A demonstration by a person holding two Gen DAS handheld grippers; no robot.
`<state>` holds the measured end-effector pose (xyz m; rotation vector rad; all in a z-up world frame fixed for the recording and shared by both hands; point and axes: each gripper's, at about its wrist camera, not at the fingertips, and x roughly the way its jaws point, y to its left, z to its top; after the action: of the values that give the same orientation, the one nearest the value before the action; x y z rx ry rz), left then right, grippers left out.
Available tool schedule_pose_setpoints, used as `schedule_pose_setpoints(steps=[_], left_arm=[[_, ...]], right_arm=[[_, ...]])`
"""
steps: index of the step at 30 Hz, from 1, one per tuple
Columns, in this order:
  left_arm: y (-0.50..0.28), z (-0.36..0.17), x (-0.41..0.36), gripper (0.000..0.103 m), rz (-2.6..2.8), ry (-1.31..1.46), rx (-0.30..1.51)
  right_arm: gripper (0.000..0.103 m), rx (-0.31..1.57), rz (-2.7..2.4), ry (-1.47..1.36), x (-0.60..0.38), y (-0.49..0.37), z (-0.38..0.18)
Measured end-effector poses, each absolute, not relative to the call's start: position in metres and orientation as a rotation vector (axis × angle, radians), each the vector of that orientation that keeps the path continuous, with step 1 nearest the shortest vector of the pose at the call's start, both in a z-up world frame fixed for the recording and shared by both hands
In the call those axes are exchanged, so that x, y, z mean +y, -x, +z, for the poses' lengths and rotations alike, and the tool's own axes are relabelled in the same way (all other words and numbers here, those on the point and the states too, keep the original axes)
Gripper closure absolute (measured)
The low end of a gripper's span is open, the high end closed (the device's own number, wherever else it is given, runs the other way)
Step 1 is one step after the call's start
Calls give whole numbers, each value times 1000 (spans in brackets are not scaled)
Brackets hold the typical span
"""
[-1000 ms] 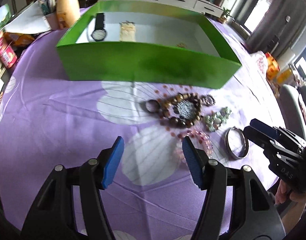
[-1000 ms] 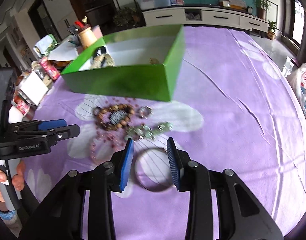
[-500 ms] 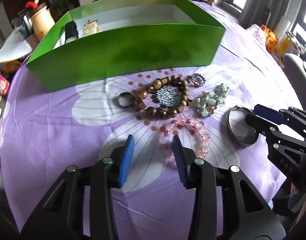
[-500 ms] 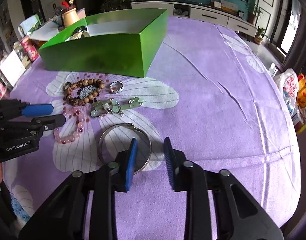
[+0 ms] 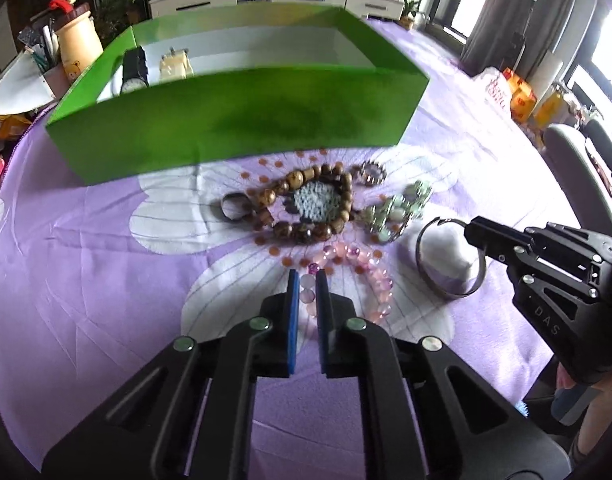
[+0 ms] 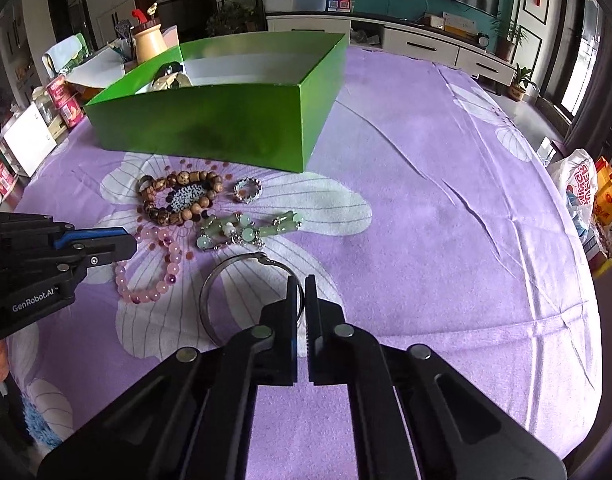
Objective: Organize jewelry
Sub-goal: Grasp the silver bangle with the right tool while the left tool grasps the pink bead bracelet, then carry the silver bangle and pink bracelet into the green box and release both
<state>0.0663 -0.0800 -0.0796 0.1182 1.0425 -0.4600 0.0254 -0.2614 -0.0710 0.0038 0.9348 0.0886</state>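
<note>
My left gripper is shut on the near end of a pink bead bracelet lying on the purple cloth; the gripper also shows in the right wrist view. My right gripper is shut on the rim of a silver bangle, which also shows in the left wrist view. A brown wooden bead bracelet, a green bead piece, a small silver ring and a dark ring lie between the grippers and the green box.
The green box holds a black watch and a cream item. A beige jar and packets stand at the far left. Bags sit past the table's right edge.
Both grippers have closed: the left onto the pink bead bracelet, the right onto the silver bangle. Both moved forward and down toward the jewelry.
</note>
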Motion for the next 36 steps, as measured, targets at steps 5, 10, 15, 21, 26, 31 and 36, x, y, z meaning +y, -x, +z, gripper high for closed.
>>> schedule_pose_setpoints(steps=[5,10,15,21,26,31,36], left_arm=[[-62,-58,-71,96,-469,-80,998],[-57,-33,-61,96,-464,-43,945],[-61,-16,-49,96,-450,-3,914],[-73,3,-34,96,-435,27,885],[-87,15,-30,96,-442,48,873],[-108,31,-28,96,-440,68,852],[-140,46,-34,96,-435,82,841]], right_arm=[[100,890,100,-5,-256,-21,-56],[100,844,104,12,-250,-17,-40],[100,803,99,21,-246,-18,-24],[100,760,109,36,-242,-23,-8],[100,731,121,45,-237,-33,1],[100,697,128,59,-232,-48,13],[100,669,134,44,-233,-69,24]])
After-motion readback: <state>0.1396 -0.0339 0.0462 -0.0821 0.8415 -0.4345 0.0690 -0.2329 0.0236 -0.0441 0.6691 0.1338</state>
